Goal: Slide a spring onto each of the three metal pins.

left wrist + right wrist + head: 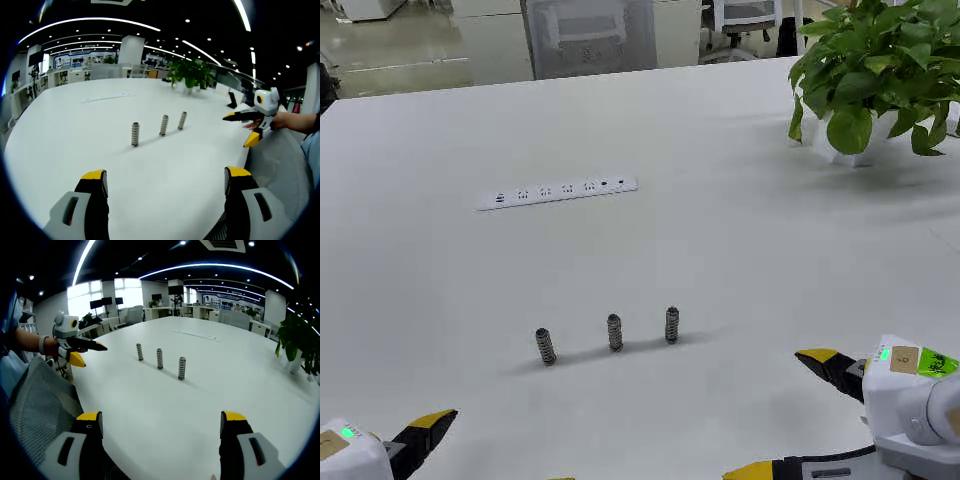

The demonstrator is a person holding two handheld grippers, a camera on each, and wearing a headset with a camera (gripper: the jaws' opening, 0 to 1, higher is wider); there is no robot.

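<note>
Three springs [614, 332] stand upright in row on white table [740, 250]; left gripper [165, 174] and right gripper [161, 416] hover nearby, jaws wide, empty.

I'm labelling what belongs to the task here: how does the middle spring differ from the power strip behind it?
The middle spring stands upright; the power strip lies flat. The spring is a dark metal coil; the strip is white with a row of sockets. The spring sits nearer the head camera, the strip farther back. Both rest on the table, untouched.
</note>
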